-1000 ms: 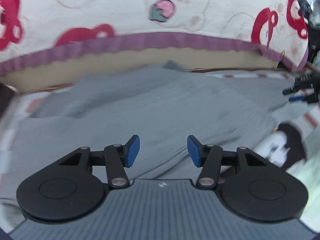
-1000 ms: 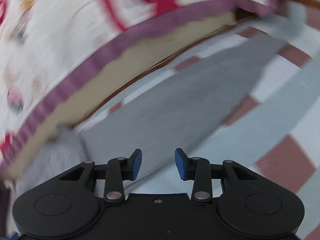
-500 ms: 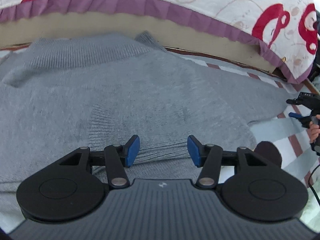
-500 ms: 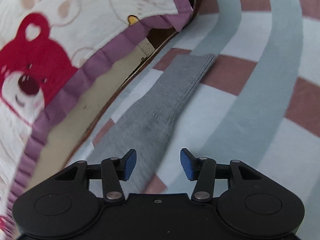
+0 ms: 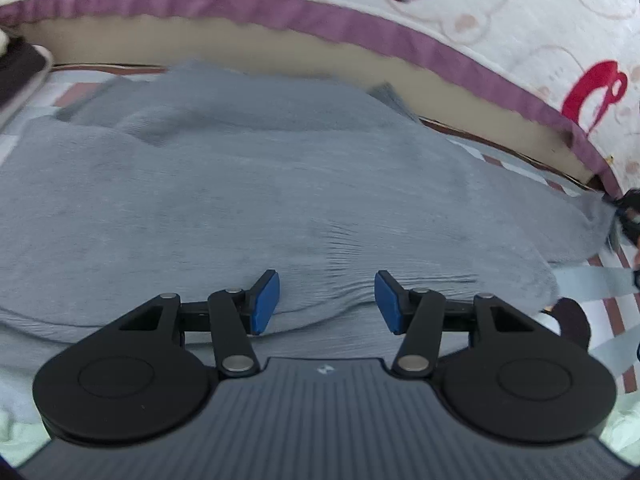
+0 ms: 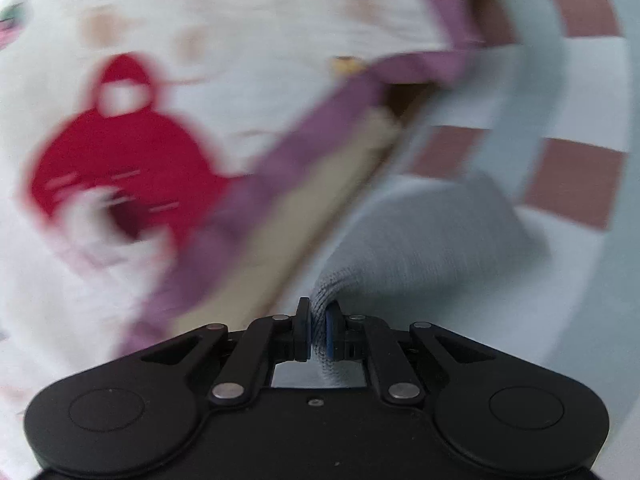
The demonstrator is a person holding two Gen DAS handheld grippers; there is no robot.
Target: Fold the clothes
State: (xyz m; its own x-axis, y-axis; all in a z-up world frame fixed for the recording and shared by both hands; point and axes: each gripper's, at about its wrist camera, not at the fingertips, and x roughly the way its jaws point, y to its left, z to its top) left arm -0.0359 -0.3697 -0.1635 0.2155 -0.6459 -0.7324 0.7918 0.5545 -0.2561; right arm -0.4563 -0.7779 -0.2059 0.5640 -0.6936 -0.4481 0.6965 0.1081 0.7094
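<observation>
Right gripper (image 6: 318, 334): fingers pinched tight on the sleeve end (image 6: 326, 300) of the grey sweater (image 5: 280, 200). The sleeve runs forward and right from the pads, over the checked bedsheet (image 6: 580, 184).

Left gripper (image 5: 326, 304): fingers wide apart, holding nothing, low over the sweater's near hem. The body is spread crosswise ahead; the sleeve trails right; the cartoon-print cover (image 5: 520, 20) lies beyond.

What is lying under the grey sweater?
The checked sheet shows around the grey sweater, so the sweater lies on it. Anything else beneath is covered.
</observation>
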